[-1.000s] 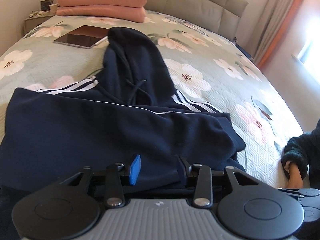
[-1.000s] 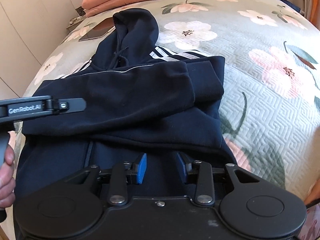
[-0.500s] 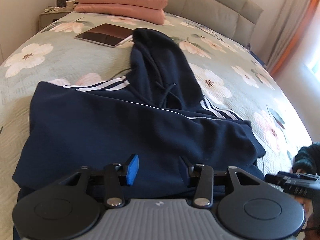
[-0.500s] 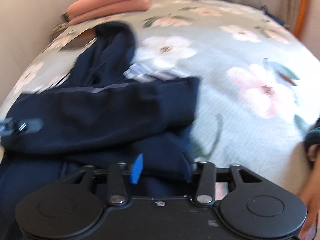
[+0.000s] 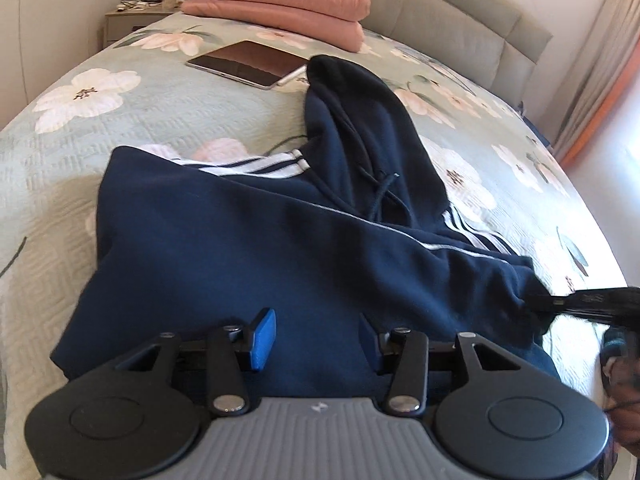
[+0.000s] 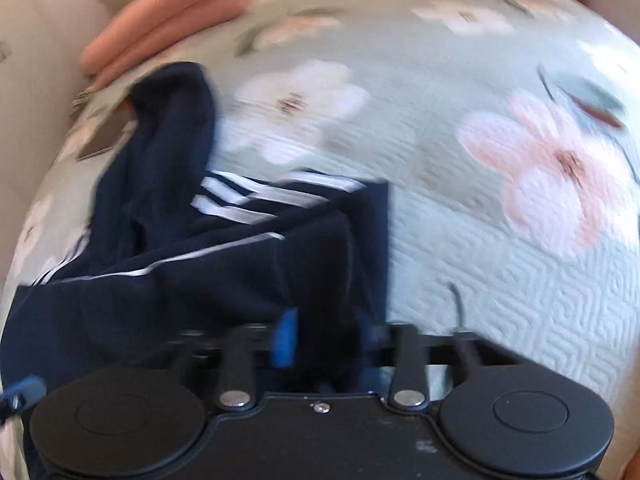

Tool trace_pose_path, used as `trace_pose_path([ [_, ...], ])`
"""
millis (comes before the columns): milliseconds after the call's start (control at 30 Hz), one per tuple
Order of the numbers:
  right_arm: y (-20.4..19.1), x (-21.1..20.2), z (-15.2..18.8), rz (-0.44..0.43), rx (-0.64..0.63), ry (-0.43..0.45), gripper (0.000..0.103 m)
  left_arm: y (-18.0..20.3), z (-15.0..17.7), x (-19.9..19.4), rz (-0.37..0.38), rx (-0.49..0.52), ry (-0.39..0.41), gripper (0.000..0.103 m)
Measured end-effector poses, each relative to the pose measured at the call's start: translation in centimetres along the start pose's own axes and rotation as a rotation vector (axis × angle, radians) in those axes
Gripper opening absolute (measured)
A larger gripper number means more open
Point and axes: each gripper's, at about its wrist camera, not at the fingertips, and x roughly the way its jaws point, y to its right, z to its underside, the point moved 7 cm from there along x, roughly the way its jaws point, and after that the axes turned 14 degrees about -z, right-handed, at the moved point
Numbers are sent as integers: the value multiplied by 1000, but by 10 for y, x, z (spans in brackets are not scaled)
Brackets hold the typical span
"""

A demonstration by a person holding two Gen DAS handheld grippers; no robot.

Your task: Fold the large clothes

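A navy hoodie (image 5: 248, 248) with white stripes lies on the floral bed, sleeves folded across the body, hood pointing to the headboard. My left gripper (image 5: 316, 340) is open over the hoodie's lower part, jaws wide apart with cloth beneath. My right gripper (image 6: 332, 340) is open at the hoodie's (image 6: 200, 288) right edge, with dark cloth between the jaws; the view is blurred. The right gripper's finger also shows in the left wrist view (image 5: 588, 300), at the hoodie's right corner.
A tablet (image 5: 248, 62) lies on the bed beyond the hood. Folded pink blankets (image 5: 280, 4) are stacked at the headboard. A nightstand (image 5: 136, 16) stands at the far left. The floral bedspread (image 6: 500, 200) stretches to the right.
Both grippers have shifted right along the hoodie's lower part. The right gripper has reached the hoodie's right edge, and cloth now lies between its jaws.
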Motion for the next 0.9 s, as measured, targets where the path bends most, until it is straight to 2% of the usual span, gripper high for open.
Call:
trace_pose_path([
  [67,-17,-22,-9,55,-95,68,5,-3,-5,3,-4,-7,6,48],
  [133,-23,-39,-15,94,-121,120,4,-6,-12,7,-10,-12,17,48],
  [200,-15,-34,-14,120,-106,89,5,-8,-19,14,-15,-22,19,48],
  [233,-10,-21,-7,129,-113,14,9,-9,-22,17,-16,-29,18,48],
  [267,-5,-6,-1,141,-127,-79,15,-9,-25,21,-14,-36,18,48],
  [300,0,5,3,169,-141,-152,28,-10,-30,23,-10,-42,21,48],
  [333,3,7,1,204,-155,-166,30,-11,-34,25,-8,-41,27,48],
  [433,-3,-10,-41,184,-176,-12,49,-14,-42,32,-8,-22,42,49],
  [467,-11,-11,-59,150,-181,39,66,-15,-45,35,-6,-16,42,49],
  [500,-21,-8,-76,105,-200,79,77,-15,-46,38,-5,-10,42,49],
  [600,-61,28,-125,-24,-294,132,75,-13,-51,53,-30,32,45,49],
  [700,-92,83,-173,-129,-363,209,76,-13,-54,71,-43,59,38,49],
  [900,-135,202,-249,-128,-498,178,78,-18,-52,86,-6,70,31,50],
])
